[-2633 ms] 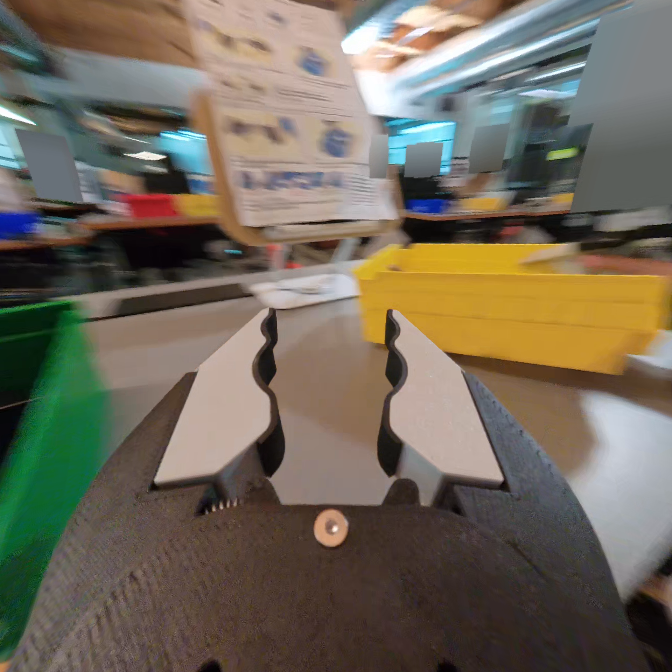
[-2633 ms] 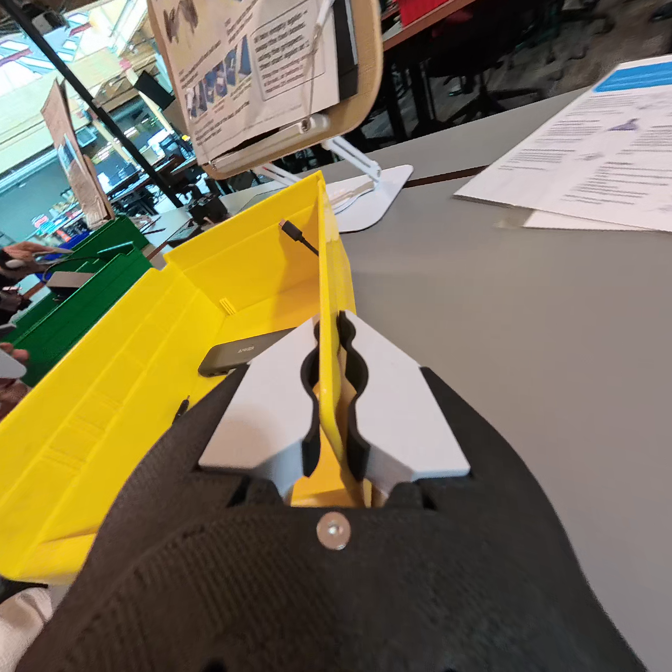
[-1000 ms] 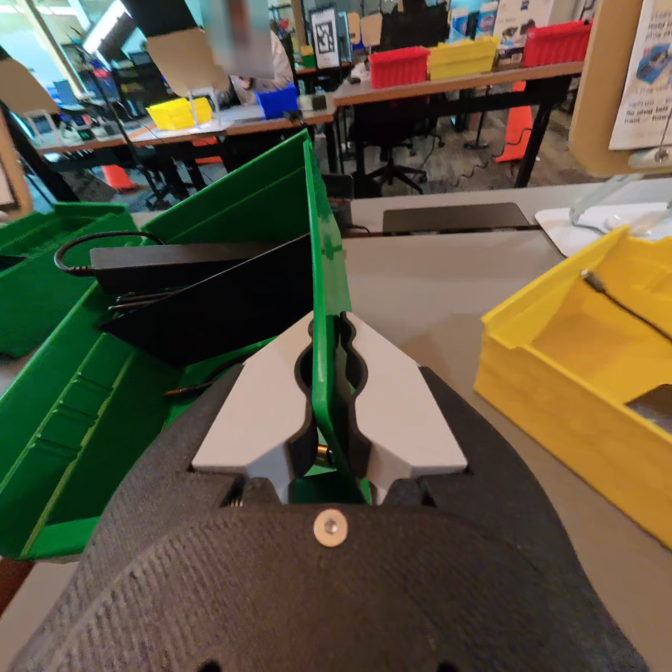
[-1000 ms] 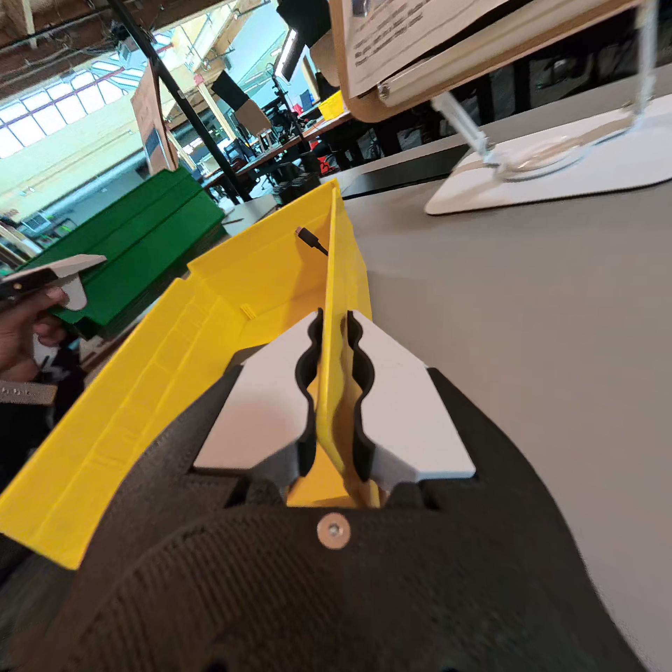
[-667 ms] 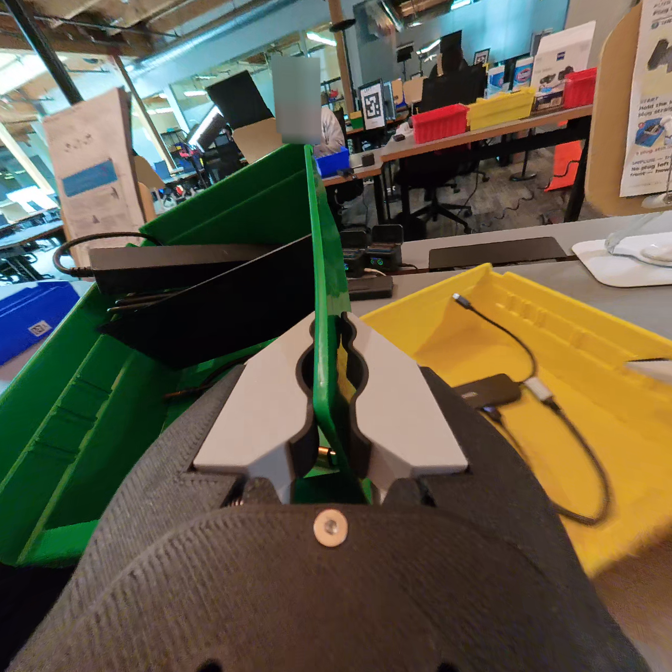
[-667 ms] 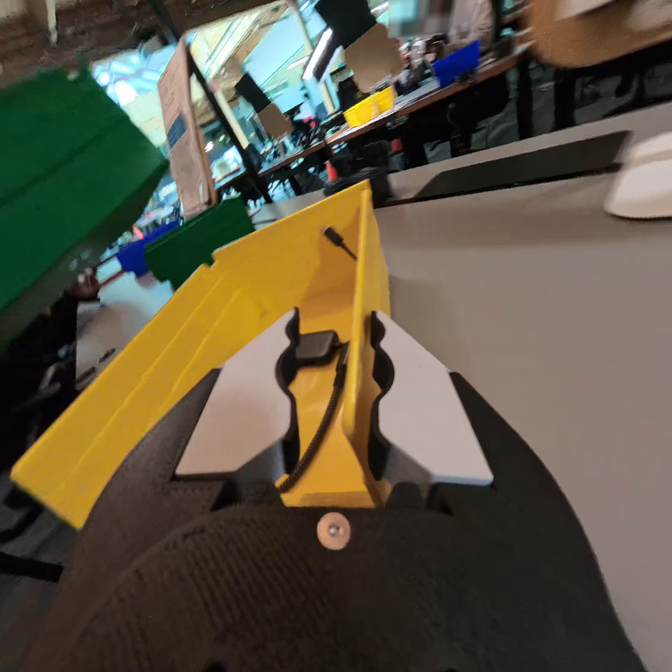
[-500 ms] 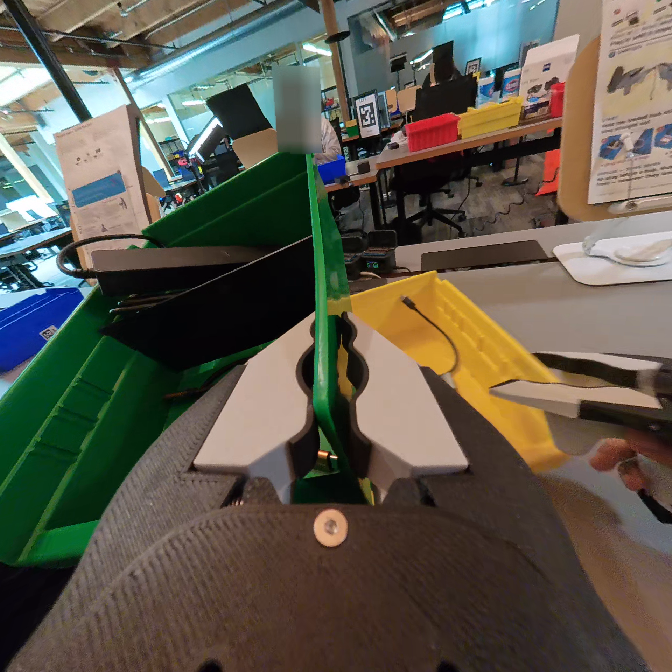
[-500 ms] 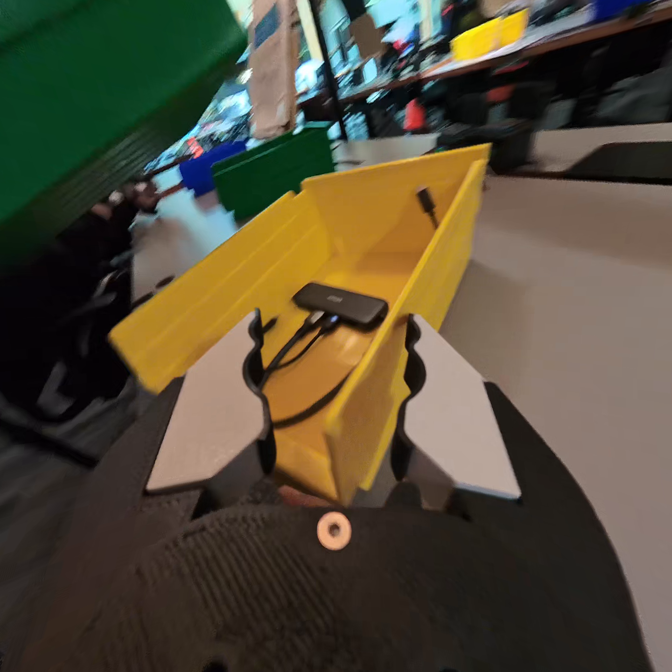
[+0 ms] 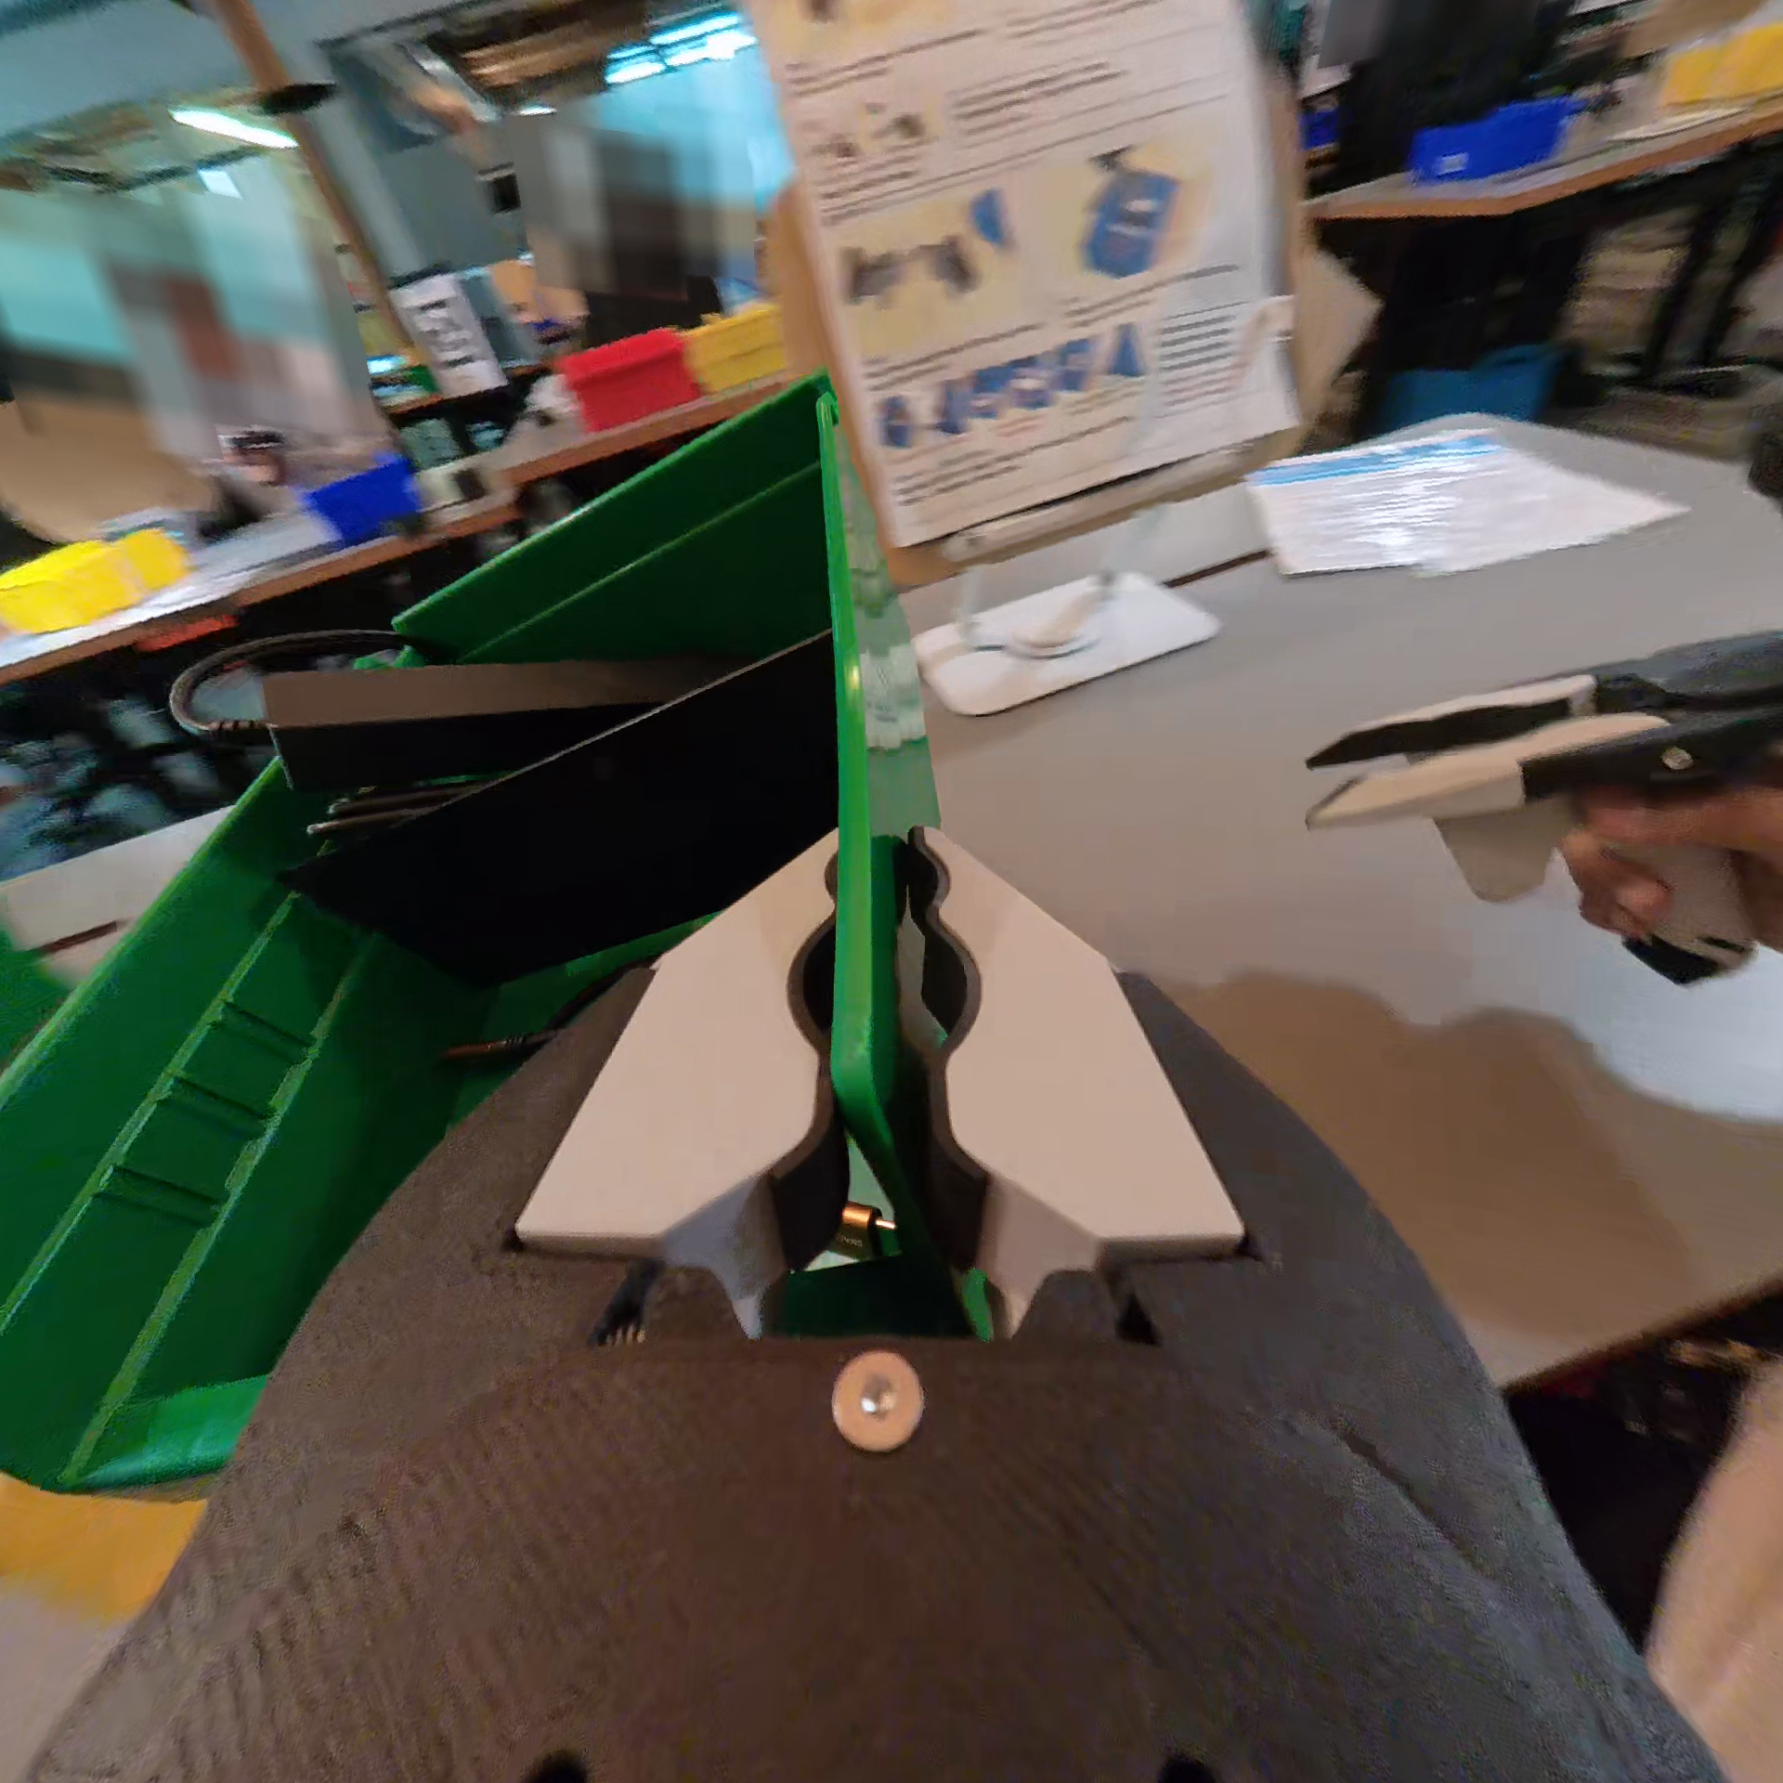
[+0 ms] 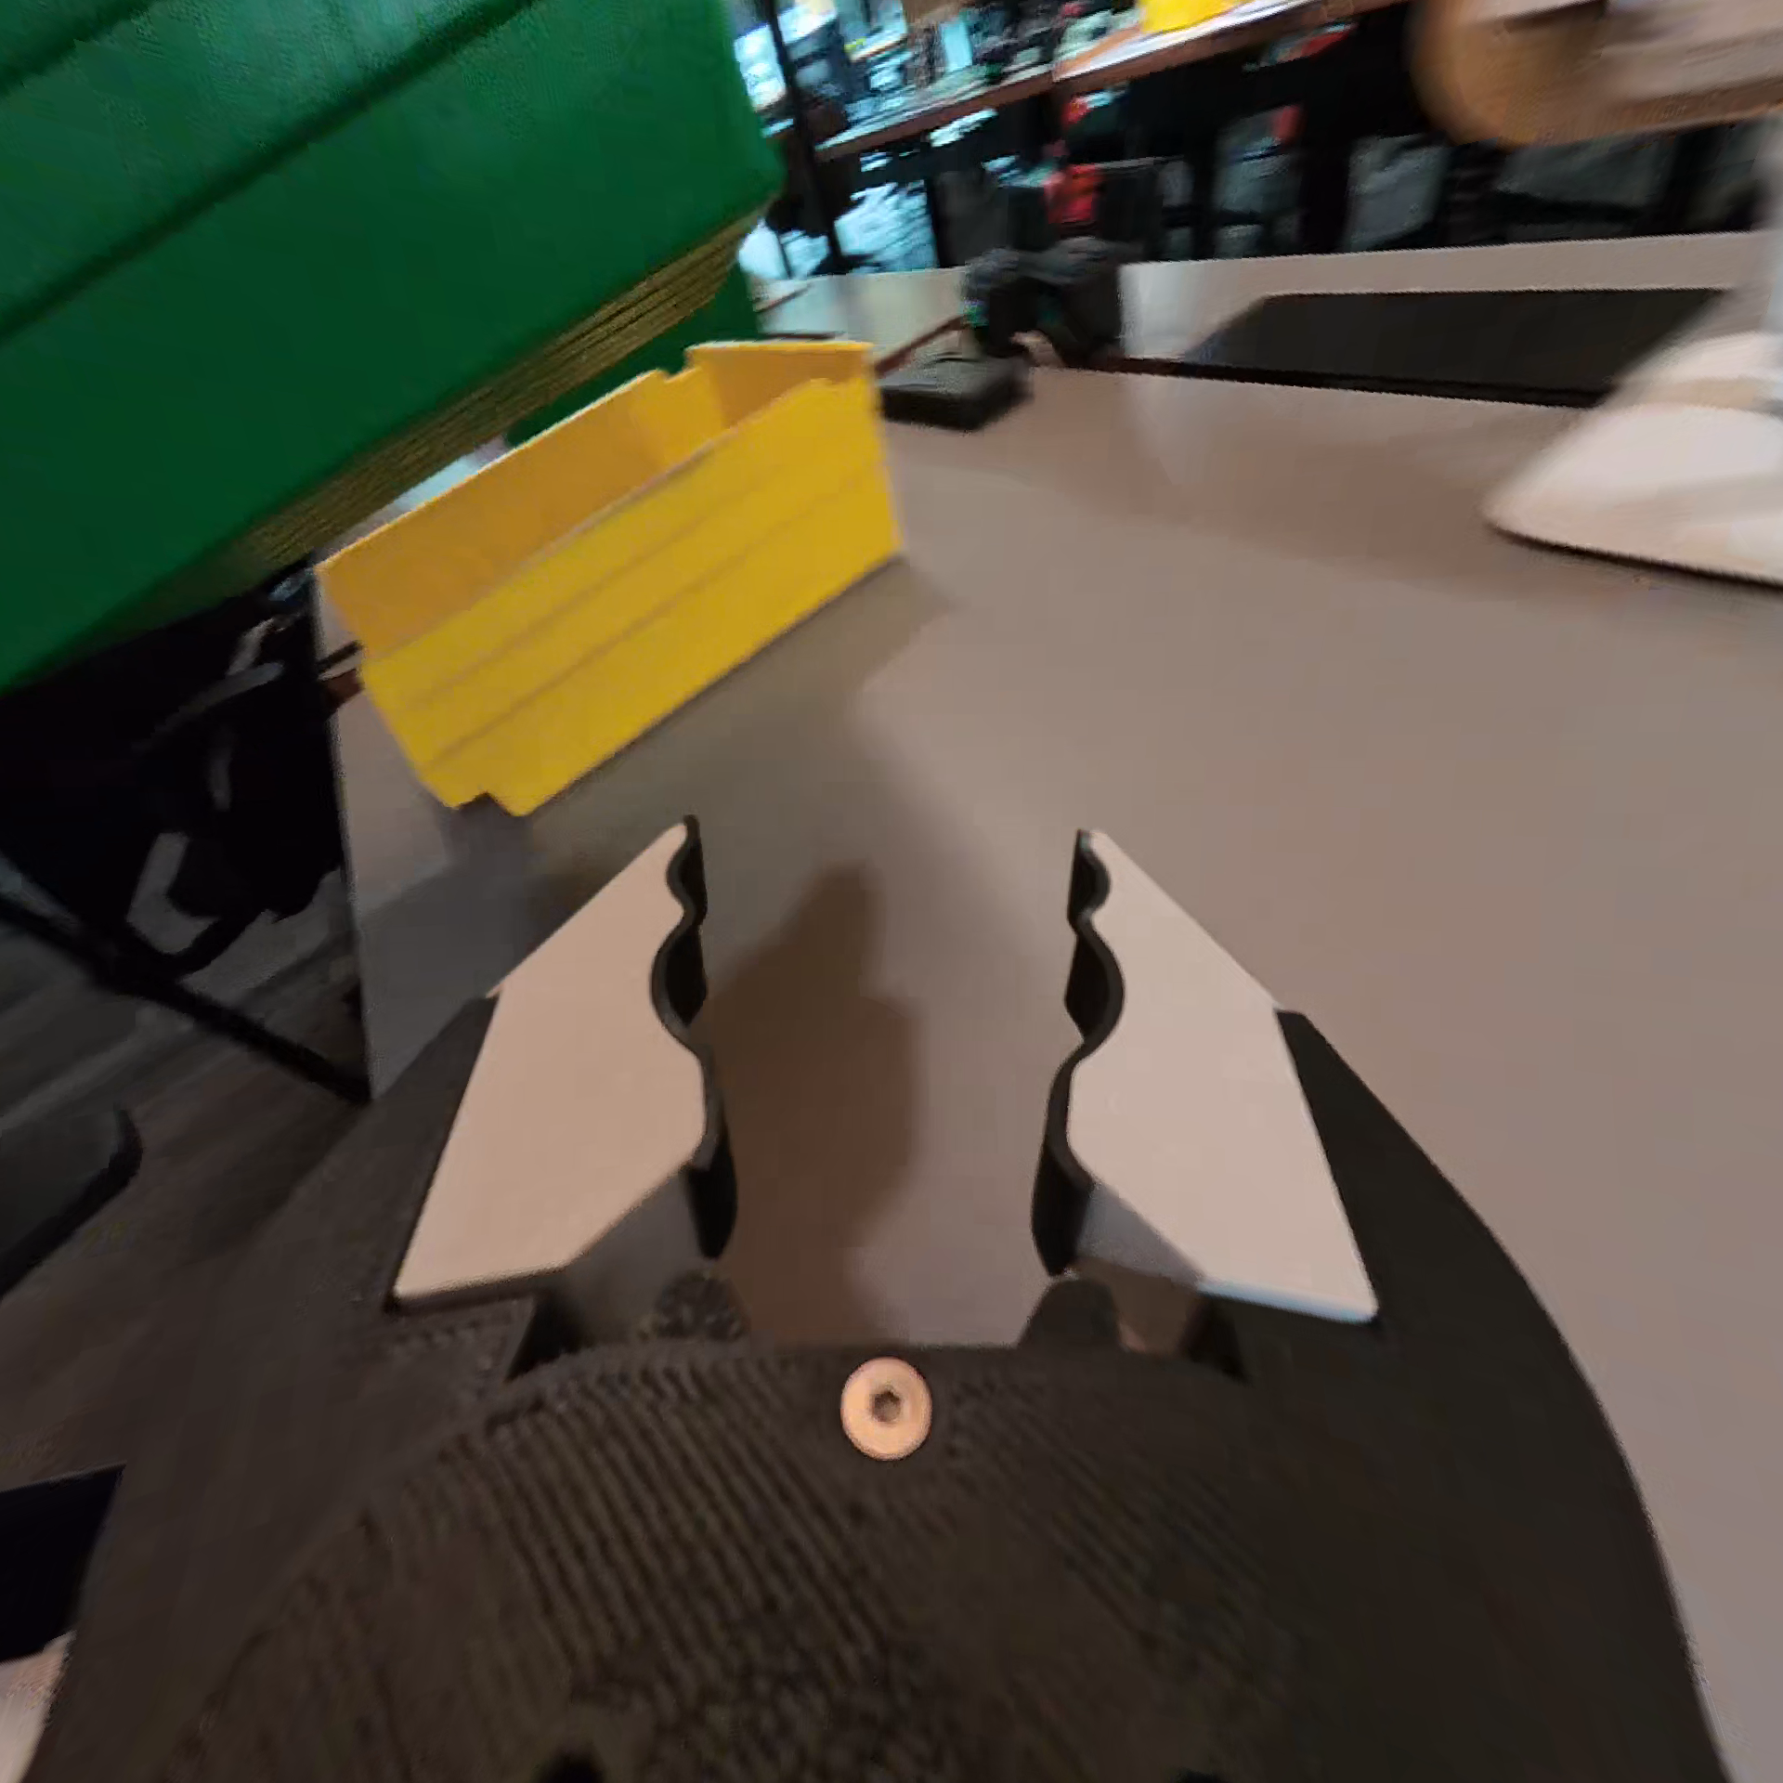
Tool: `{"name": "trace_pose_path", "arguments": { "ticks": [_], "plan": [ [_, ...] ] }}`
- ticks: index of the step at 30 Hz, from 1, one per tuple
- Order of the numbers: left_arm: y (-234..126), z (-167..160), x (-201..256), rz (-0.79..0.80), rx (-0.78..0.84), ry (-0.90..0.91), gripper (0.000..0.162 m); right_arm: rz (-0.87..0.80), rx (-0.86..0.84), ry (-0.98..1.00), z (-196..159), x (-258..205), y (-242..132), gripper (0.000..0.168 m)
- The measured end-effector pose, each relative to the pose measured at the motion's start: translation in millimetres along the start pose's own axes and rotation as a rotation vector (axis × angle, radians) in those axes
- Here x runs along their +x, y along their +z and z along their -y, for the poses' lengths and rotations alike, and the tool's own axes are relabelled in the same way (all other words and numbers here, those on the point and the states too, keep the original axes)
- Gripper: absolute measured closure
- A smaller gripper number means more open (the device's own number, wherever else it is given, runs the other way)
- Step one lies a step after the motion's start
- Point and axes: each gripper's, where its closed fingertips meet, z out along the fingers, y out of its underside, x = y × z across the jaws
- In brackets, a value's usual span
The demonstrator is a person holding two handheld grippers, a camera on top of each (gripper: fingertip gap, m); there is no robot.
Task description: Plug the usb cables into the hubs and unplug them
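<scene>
My left gripper (image 9: 873, 849) is shut on the right side wall of a green bin (image 9: 241, 1061) and holds it raised and tilted. In the bin lie a long black hub (image 9: 463, 704) with a black cable (image 9: 280, 646) and a black sheet (image 9: 598, 830). My right gripper (image 10: 883, 849) is open and empty above the grey table (image 10: 1254, 733); it also shows in the left wrist view (image 9: 1418, 772), held by a hand. A yellow bin (image 10: 627, 569) stands on the table ahead and to the left of the right gripper. The green bin (image 10: 289, 241) hangs above it at top left.
A sign board on a white stand (image 9: 1071, 637) is behind the green bin, with its base in the right wrist view (image 10: 1659, 482). Papers (image 9: 1447, 502) lie at the far right. A black pad (image 10: 1447, 338) and a dark device (image 10: 1042, 289) sit at the table's back. The table edge (image 10: 338, 868) is at left.
My right gripper has let go of the yellow bin's wall, opened wide and drawn back, leaving the bin on the table. My left gripper has swung the green bin up and to the right.
</scene>
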Motion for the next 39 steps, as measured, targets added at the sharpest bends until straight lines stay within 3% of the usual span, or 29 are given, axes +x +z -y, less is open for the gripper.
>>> {"name": "trace_pose_path", "arguments": {
  "ticks": [4, 9, 14, 23, 26, 28, 31, 34, 36, 39],
  "plan": [
    [26.8, 2.1, 91.1, -0.230, 0.022, 0.038, 0.159, -0.180, 0.097, 0.136, -7.2, 70.1, -96.6, 0.097],
    [60.4, -18.2, 189.4, -0.449, 0.008, 0.136, 0.159, -0.303, 0.212, 0.170, -11.0, 99.0, -185.1, 0.106],
    [88.9, -44.9, 256.6, -0.594, -0.030, 0.177, 0.159, -0.374, 0.190, 0.064, -20.7, 87.2, -212.9, 0.108],
    [127.4, -71.2, 328.2, -0.608, 0.023, 0.297, 0.159, -0.467, 0.116, 0.084, -60.8, 76.6, -242.8, 0.105],
    [129.7, -71.5, 338.0, -0.611, 0.051, 0.307, 0.155, -0.502, 0.115, 0.104, -67.1, 78.0, -252.9, 0.105],
    [122.2, -64.9, 345.5, -0.684, 0.076, 0.260, 0.143, -0.520, 0.112, 0.111, -70.4, 78.4, -257.4, 0.105],
    [98.7, -44.3, 352.5, -0.860, 0.103, 0.083, 0.110, -0.536, 0.111, 0.123, -73.6, 78.7, -261.1, 0.105],
    [88.8, -12.9, 328.9, -0.934, 0.151, -0.126, 0.100, -0.536, 0.122, 0.140, -73.3, 77.8, -262.3, 0.104],
    [103.5, 4.2, 290.1, -0.834, 0.204, -0.197, 0.098, -0.535, 0.123, 0.136, -72.2, 76.7, -261.1, 0.103],
    [147.6, 2.9, 208.6, -0.521, 0.211, -0.188, 0.089, -0.527, 0.105, 0.100, -70.2, 73.3, -254.4, 0.102]
  ]
}}
